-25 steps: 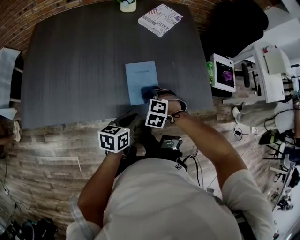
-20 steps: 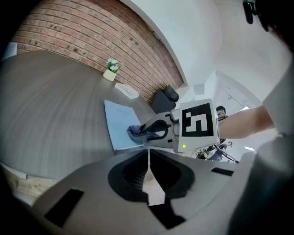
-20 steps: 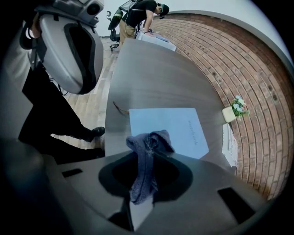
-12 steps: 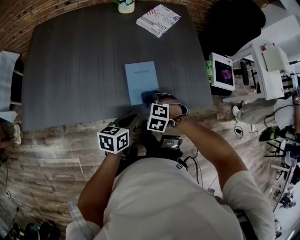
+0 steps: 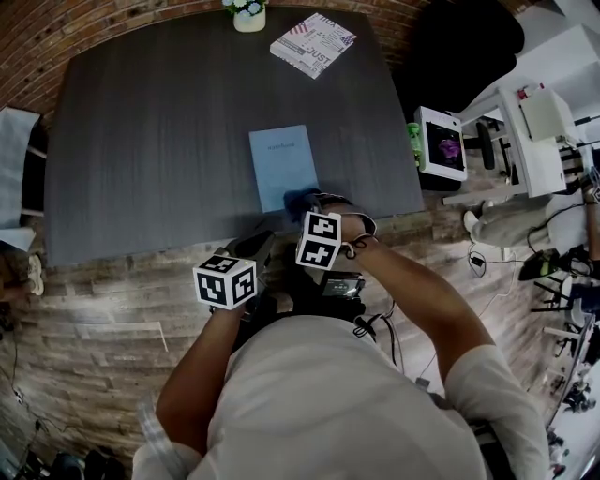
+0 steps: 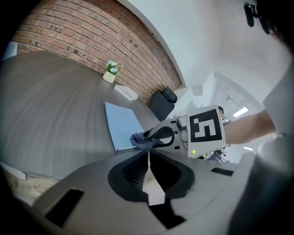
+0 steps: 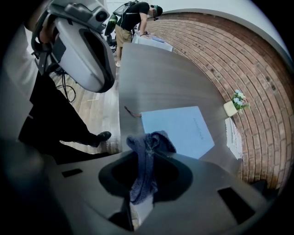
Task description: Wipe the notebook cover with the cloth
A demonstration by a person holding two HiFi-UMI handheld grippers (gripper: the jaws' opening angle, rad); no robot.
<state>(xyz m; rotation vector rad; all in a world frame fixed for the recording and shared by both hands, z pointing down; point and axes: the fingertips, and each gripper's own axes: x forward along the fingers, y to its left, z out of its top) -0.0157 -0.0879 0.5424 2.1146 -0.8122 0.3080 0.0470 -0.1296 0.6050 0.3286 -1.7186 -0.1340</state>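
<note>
A light blue notebook (image 5: pixel 283 167) lies flat on the dark grey table (image 5: pixel 141 131), close to its near edge. My right gripper (image 5: pixel 307 204) is shut on a dark blue cloth (image 5: pixel 300 200), which rests on the notebook's near corner. In the right gripper view the cloth (image 7: pixel 146 156) hangs bunched between the jaws, with the notebook (image 7: pixel 179 128) just beyond. My left gripper (image 5: pixel 259 247) hovers shut and empty at the table's near edge, left of the right one. The left gripper view shows the notebook (image 6: pixel 121 126), the cloth (image 6: pixel 140 139) and the right gripper (image 6: pixel 158 137) ahead.
A printed magazine (image 5: pixel 313 43) and a small white plant pot (image 5: pixel 248 14) sit at the table's far edge. A thin brownish strand (image 7: pixel 131 111) lies on the table by the notebook. A desk with a screen (image 5: pixel 441 142) stands to the right. A person (image 7: pixel 133 18) stands beyond the table's far end.
My right gripper has drawn the cloth a little toward me, down to the notebook's near corner. The left gripper has barely moved.
</note>
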